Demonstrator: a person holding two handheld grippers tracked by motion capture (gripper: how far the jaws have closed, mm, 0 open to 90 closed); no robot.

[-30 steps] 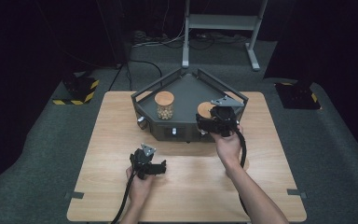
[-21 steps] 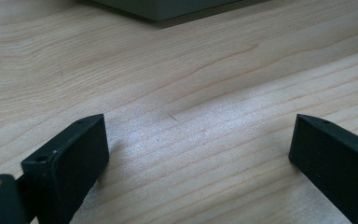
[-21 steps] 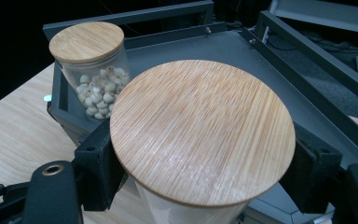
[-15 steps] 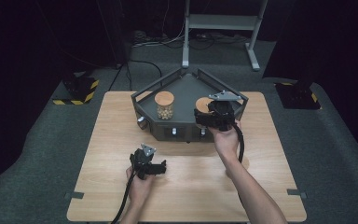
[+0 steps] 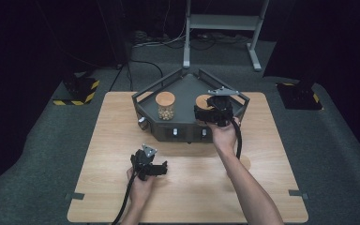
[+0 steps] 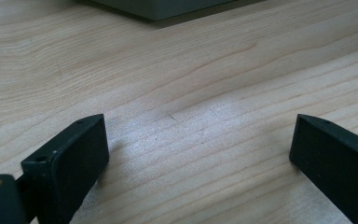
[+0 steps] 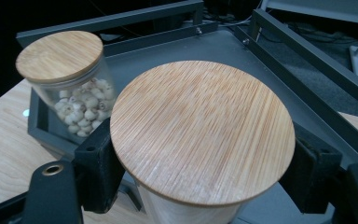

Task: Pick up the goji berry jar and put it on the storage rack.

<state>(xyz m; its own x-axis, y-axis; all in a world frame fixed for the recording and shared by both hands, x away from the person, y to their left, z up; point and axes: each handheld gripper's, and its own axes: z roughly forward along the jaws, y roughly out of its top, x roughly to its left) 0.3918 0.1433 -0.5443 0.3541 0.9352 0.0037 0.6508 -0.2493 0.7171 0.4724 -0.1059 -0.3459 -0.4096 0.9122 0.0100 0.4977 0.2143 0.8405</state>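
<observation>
The right gripper (image 7: 200, 177) has its jaws pressed against both sides of a jar (image 7: 201, 135) with a round wooden lid, just under the lid's rim, so the jar is clamped between them. In the high view the right gripper (image 5: 215, 111) and this jar (image 5: 201, 101) sit over the right near part of a dark grey tray (image 5: 185, 86) with raised metal rails, which stands on the far middle of the table (image 5: 262, 154).

To the left in the same tray, well apart from the held jar, stands a second jar (image 5: 165, 106) with the same kind of wooden lid; through its glass in the right gripper view, this second jar (image 7: 72, 88) shows small pale round pieces inside. The tray's rails (image 7: 307, 79) run close behind and to the right of the held jar.

The left gripper (image 6: 198, 154) has its jaws spread wide with only bare wood between them, low over the table (image 6: 177, 70). In the high view the left gripper (image 5: 147, 164) is on the near left part of the table, well apart from the tray, with its cable trailing toward the near edge.

On the floor beyond the table stand a metal stand (image 5: 225, 23) and two black blocks with yellow stripes (image 5: 77, 90).
</observation>
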